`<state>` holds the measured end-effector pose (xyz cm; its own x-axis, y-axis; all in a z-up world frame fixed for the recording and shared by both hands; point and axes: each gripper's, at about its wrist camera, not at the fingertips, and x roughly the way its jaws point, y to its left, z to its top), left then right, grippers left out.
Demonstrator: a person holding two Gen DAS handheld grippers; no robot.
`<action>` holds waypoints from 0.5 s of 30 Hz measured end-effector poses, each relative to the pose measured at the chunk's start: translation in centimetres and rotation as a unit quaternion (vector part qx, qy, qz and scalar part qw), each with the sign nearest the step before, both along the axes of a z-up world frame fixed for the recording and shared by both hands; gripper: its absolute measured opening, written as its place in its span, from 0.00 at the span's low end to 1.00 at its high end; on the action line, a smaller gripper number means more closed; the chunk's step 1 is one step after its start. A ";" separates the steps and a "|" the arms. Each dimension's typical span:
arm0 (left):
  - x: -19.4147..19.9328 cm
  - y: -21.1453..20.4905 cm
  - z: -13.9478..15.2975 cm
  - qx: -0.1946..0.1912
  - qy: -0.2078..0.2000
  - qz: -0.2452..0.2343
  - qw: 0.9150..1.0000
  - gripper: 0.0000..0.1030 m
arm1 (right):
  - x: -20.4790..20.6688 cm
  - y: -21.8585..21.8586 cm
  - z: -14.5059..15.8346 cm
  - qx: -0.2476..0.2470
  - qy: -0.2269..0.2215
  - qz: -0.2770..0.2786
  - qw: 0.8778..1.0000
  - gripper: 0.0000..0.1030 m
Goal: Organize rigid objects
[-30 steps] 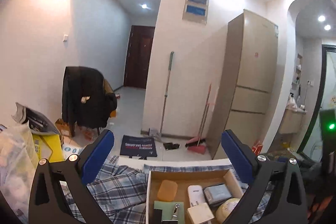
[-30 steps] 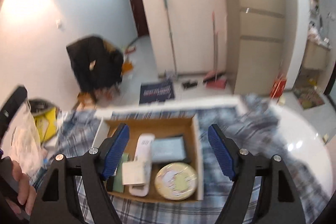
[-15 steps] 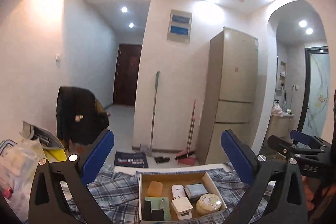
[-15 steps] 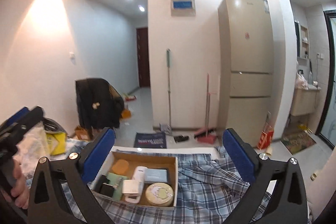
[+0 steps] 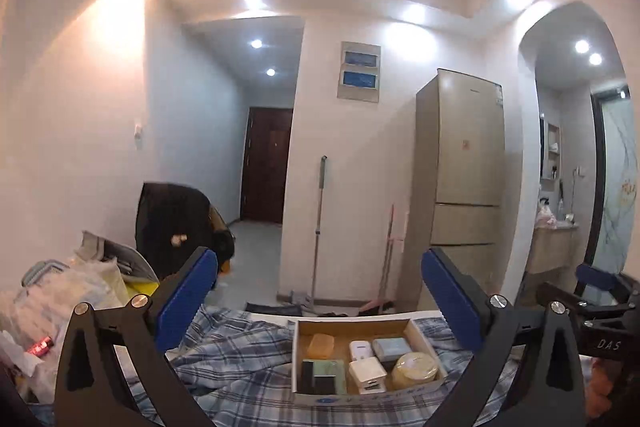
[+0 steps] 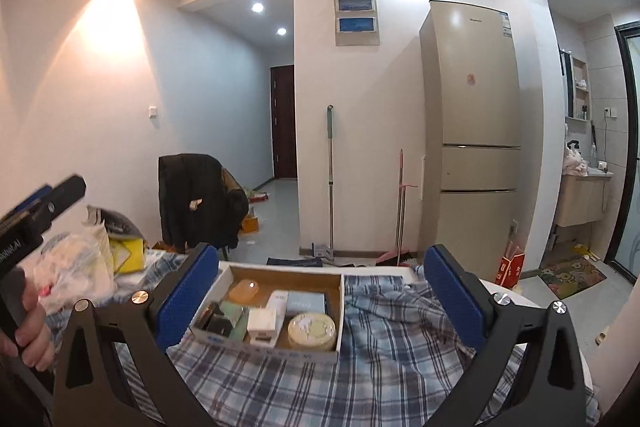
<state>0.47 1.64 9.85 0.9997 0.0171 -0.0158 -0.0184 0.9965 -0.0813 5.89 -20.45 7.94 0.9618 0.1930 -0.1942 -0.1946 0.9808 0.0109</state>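
fridge (image 6: 472, 131) stood by wall | mop (image 6: 330, 183) leaned left of it | dark jacket (image 6: 192, 199) draped on chair | door (image 6: 284, 123) shut

Pulled back from the box (image 6: 276, 311), now farther off and smaller in both views. Right gripper (image 6: 320, 297) just opened wide, nothing between its jaws. Left gripper (image 5: 320, 301) backed away too, empty.

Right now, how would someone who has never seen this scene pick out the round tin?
Find the cardboard box on the checked cloth in front of the fridge. The round tin lies in its near right corner, beside a white charger. It is the only round thing; everything else in the box is boxy.
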 end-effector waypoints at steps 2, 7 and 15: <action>0.2 -0.4 -0.9 0.008 0.003 -0.013 1.000 1.00 | -0.1 0.1 -1.1 -0.001 -0.004 0.000 1.000 0.99; 0.3 -1.2 -4.4 0.004 -0.006 -0.009 1.000 1.00 | 0.6 0.1 -3.9 -0.004 -0.014 -0.002 1.000 0.99; 2.0 -2.1 -9.7 0.031 0.001 -0.024 0.999 1.00 | 1.4 0.8 -7.8 -0.030 -0.026 -0.014 0.999 0.99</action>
<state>2.47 -0.46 0.16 0.9994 -0.0306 -0.0185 0.0302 0.9994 -0.0192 7.27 -19.67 0.18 0.9756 0.1560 -0.1544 -0.1664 0.9844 -0.0568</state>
